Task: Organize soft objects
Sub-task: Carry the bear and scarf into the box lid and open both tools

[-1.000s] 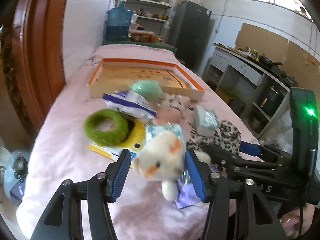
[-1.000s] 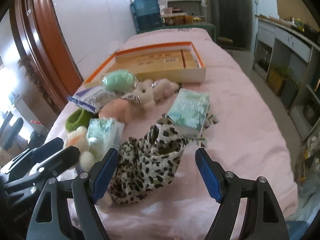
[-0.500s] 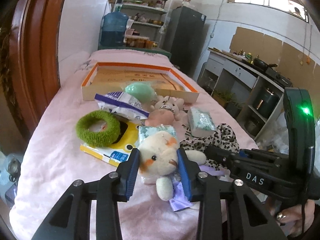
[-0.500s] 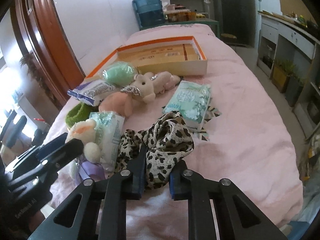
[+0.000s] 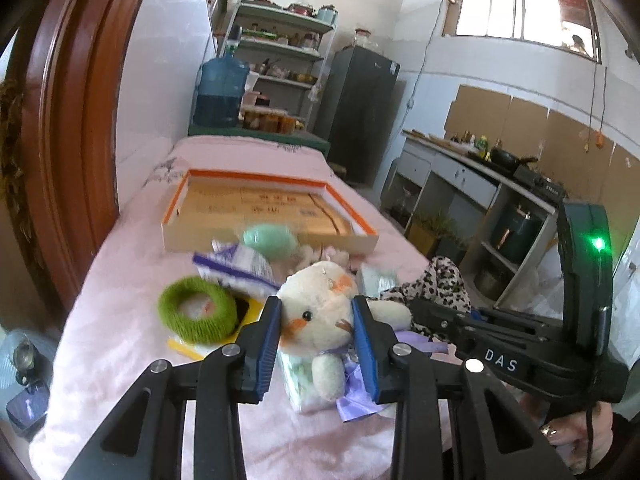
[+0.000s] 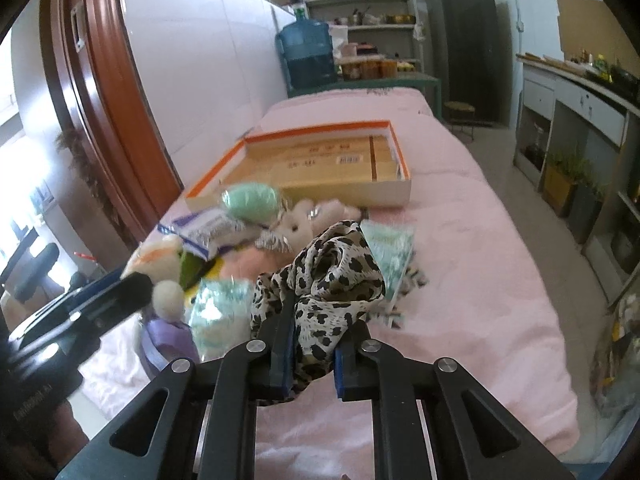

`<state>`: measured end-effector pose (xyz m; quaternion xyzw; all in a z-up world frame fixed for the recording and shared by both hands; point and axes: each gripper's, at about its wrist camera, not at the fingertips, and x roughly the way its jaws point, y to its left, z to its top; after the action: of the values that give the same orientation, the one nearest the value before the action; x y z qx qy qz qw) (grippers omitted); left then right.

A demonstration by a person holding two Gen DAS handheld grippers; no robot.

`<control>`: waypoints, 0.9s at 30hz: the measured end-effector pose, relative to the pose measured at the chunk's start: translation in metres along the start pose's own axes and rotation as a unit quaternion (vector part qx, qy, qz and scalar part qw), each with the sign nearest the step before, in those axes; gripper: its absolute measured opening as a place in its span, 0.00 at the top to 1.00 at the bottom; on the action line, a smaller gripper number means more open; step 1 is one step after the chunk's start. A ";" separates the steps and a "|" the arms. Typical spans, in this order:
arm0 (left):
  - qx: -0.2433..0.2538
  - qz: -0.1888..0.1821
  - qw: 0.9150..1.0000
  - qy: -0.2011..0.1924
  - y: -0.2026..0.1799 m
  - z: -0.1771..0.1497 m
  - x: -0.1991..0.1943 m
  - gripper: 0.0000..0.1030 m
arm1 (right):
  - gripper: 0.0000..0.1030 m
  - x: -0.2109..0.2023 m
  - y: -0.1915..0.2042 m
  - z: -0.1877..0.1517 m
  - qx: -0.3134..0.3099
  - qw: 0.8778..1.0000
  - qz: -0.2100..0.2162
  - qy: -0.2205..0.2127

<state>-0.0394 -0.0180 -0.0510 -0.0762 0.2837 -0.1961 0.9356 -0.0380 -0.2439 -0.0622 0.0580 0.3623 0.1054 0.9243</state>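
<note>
My left gripper (image 5: 316, 320) is shut on the head of a white plush toy (image 5: 320, 312) with orange cheeks and holds it just above the pink bed cover. The toy also shows in the right wrist view (image 6: 160, 264). My right gripper (image 6: 312, 344) is shut on a leopard-print scarf (image 6: 328, 276) and lifts it off the cover; the scarf also shows in the left wrist view (image 5: 444, 288). An open orange-rimmed cardboard box (image 5: 264, 208) lies further back on the bed and also shows in the right wrist view (image 6: 320, 160).
On the bed lie a green knitted ring (image 5: 196, 312), a mint green ball (image 5: 268, 240), a purple-striped white packet (image 5: 240, 264), tissue packs (image 6: 388, 248), a beige plush (image 6: 304, 220) and a purple ribbon (image 5: 360, 392). A wooden door frame (image 5: 60, 140) stands left; kitchen shelves (image 5: 500, 220) right.
Both grippers have risen with their loads. The white plush is lifted off the tissue pack, and the scarf is pulled up from the cover. One second ago both grippers were open.
</note>
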 end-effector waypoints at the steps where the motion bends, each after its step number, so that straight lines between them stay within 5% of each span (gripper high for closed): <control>1: 0.000 0.001 1.000 -0.005 0.001 0.003 -0.002 0.66 | 0.86 -0.003 -0.001 0.003 -0.001 1.000 0.000 -0.005; 16: 0.019 0.040 0.996 -0.073 0.021 0.077 -0.013 0.66 | 0.86 -0.028 -0.018 0.059 -0.019 0.997 -0.011 -0.067; 27: 0.028 0.086 0.994 -0.066 0.045 0.135 0.023 0.66 | 0.86 -0.015 -0.024 0.130 -0.032 0.994 0.019 -0.101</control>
<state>0.0685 0.0182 0.0376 -0.0378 0.2208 -0.1172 0.9675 0.0432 -0.2744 0.0388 0.0456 0.2623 0.1279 0.9554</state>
